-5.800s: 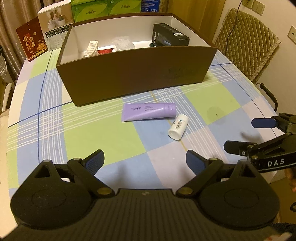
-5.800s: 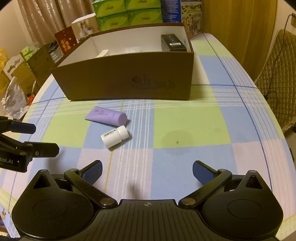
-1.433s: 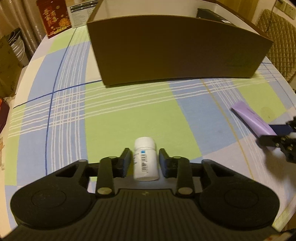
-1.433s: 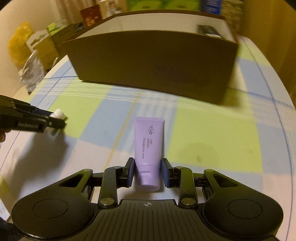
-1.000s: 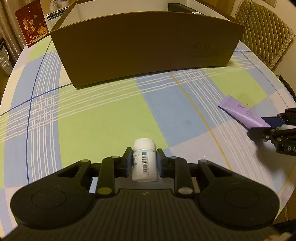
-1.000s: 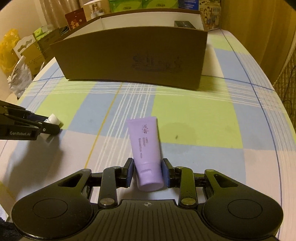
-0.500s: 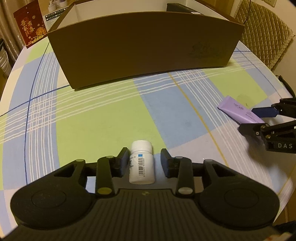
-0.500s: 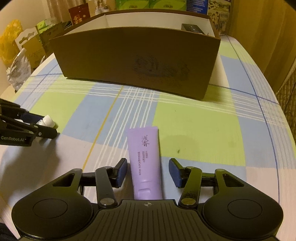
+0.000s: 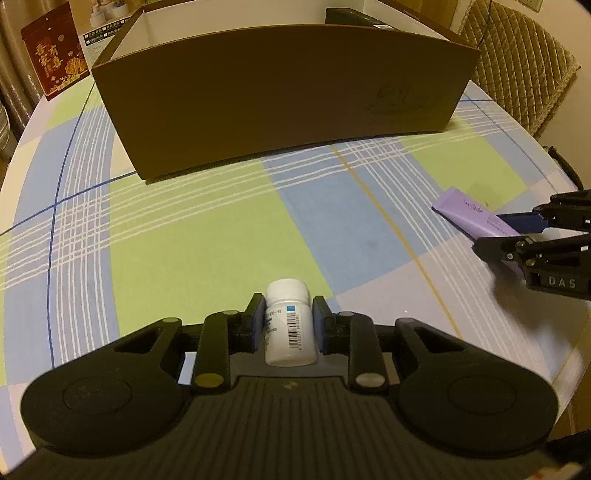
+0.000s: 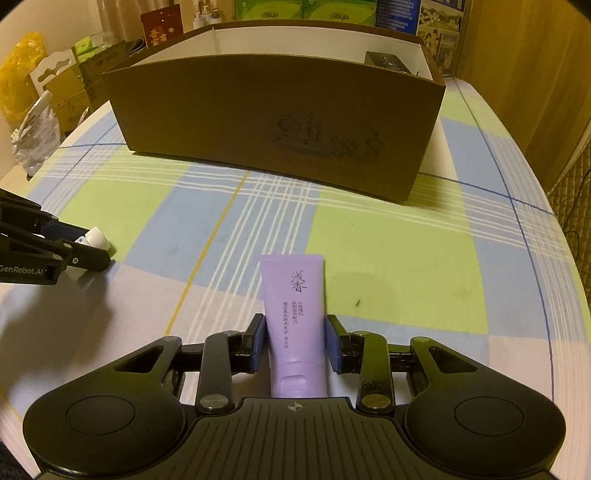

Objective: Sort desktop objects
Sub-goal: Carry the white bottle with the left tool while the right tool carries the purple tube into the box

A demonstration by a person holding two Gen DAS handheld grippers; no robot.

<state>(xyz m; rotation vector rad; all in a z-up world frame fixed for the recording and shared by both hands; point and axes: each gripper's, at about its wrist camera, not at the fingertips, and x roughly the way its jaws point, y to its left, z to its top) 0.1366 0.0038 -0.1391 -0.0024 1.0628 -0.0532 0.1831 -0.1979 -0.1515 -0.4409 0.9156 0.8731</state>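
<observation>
A white pill bottle [image 9: 288,332] with a barcode label lies lengthwise between the pads of my left gripper [image 9: 289,301], which is shut on it just above the checked tablecloth. In the right wrist view the left gripper [image 10: 94,245] shows at the left edge with the bottle's cap [image 10: 96,236] poking out. A purple tube [image 10: 293,291] sits cap-first in my right gripper [image 10: 294,321]; its jaws are closing and both pads touch the tube's sides. From the left wrist, the right gripper [image 9: 493,232] and purple tube [image 9: 465,210] are at the right edge.
A large brown cardboard box [image 9: 280,99], open on top, stands across the far table with a black carton [image 9: 351,16] inside. A red packet [image 9: 51,62] and green boxes [image 10: 306,9] stand behind it. A quilted chair [image 9: 517,55] is at the right, bags [image 10: 33,133] at the left.
Half a second ago both grippers stood slightly open around the bottle and the tube. Both have now closed back onto them. Neither hand has shifted noticeably.
</observation>
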